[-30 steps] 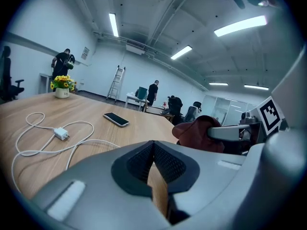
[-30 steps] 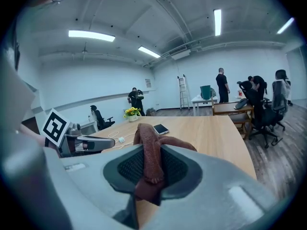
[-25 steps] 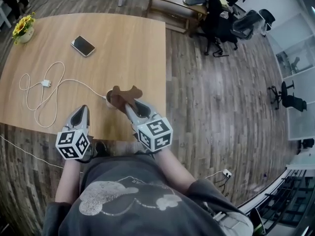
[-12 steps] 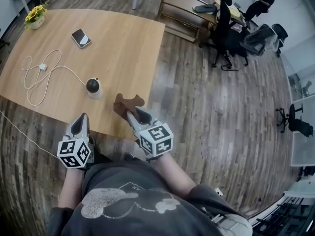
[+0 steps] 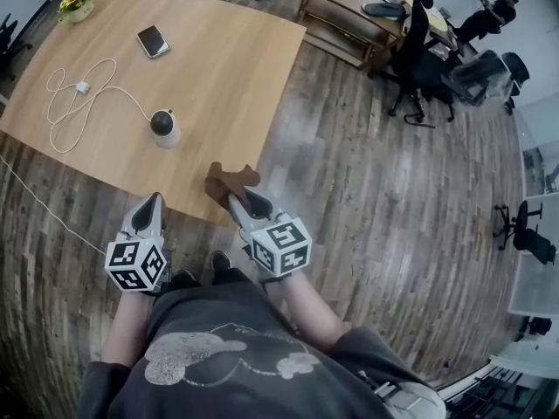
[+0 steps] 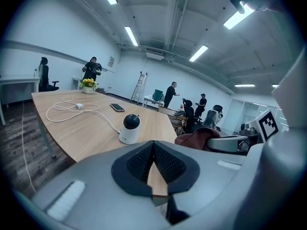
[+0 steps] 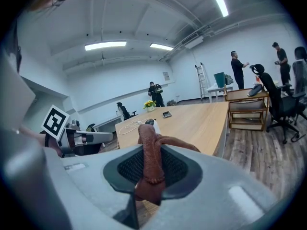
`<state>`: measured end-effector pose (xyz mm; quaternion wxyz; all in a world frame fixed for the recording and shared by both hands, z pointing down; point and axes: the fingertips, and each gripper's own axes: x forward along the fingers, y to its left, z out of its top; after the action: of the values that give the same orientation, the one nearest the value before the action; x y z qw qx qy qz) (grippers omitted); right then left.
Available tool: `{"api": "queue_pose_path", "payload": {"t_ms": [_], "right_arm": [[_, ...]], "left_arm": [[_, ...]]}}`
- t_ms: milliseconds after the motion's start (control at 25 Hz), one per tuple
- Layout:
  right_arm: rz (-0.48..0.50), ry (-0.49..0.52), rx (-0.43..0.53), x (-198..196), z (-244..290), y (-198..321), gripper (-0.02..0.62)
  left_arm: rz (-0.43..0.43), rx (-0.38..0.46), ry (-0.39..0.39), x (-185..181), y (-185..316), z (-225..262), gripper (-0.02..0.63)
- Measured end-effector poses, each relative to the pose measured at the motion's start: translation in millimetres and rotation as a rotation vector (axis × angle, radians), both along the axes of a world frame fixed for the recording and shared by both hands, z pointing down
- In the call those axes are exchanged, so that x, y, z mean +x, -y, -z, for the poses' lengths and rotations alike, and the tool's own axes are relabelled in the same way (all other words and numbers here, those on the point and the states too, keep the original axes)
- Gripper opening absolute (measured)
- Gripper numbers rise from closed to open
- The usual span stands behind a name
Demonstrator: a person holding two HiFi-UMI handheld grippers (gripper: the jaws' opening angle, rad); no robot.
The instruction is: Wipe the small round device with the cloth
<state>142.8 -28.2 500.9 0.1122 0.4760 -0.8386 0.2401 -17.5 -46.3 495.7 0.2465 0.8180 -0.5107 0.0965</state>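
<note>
The small round device (image 5: 163, 127), a black ball on a white base, stands on the wooden table (image 5: 227, 68) near its front edge. It shows in the left gripper view as the device (image 6: 129, 128). My right gripper (image 5: 238, 202) is shut on the brown cloth (image 5: 229, 180), which hangs bunched over the table's front edge, to the right of the device and apart from it. The cloth (image 7: 151, 152) sits between the pads and hides most of the device. My left gripper (image 5: 154, 202) is shut on nothing, off the table's edge; its pads (image 6: 165, 163) meet.
A white cable with a charger (image 5: 80, 87) loops left of the device and runs to it. Further back lie a phone (image 5: 153, 40) and a pot of yellow flowers (image 5: 77, 0). A wooden bench (image 5: 345, 11), office chairs (image 5: 415, 51) and several people stand beyond the table.
The cloth was on the device a second ago. My right gripper has drawn it back and rightward off the device. Both grippers and the view have backed away from the table.
</note>
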Motion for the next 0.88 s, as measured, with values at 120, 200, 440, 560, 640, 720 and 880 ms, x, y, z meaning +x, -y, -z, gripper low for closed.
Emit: {"api": "queue_pose_path", "payload": {"t_ms": [120,200,440,560,640,720,880], "right_arm": [[0.013,-0.004,0.004,-4,1,-5,0.066],[0.016,-0.010,0.006,-6,1,-8,0.066],[-0.007,-0.023,0.014,-23,3,-19,0.066],[-0.019,-0.029,0.019,-34,7,-26,0.066],[-0.017,-0.029,0.022,-42,11,-31,0.066],[-0.011,-0.034,0.025,-47,14,-35,0.066],[-0.022,-0.042,0.040,-46,20,-42,0.066]], "left_arm": [[-0.007,0.003,-0.013,3,-3,4,0.020],[-0.013,0.009,-0.018,3,-6,8,0.018],[-0.018,0.019,-0.031,-14,-21,14,0.020],[-0.027,0.017,-0.033,-26,-31,13,0.020],[-0.031,0.016,-0.039,-33,-36,15,0.020],[-0.037,0.019,-0.044,-36,-41,16,0.020],[-0.055,0.028,-0.054,-32,-46,19,0.020]]}}
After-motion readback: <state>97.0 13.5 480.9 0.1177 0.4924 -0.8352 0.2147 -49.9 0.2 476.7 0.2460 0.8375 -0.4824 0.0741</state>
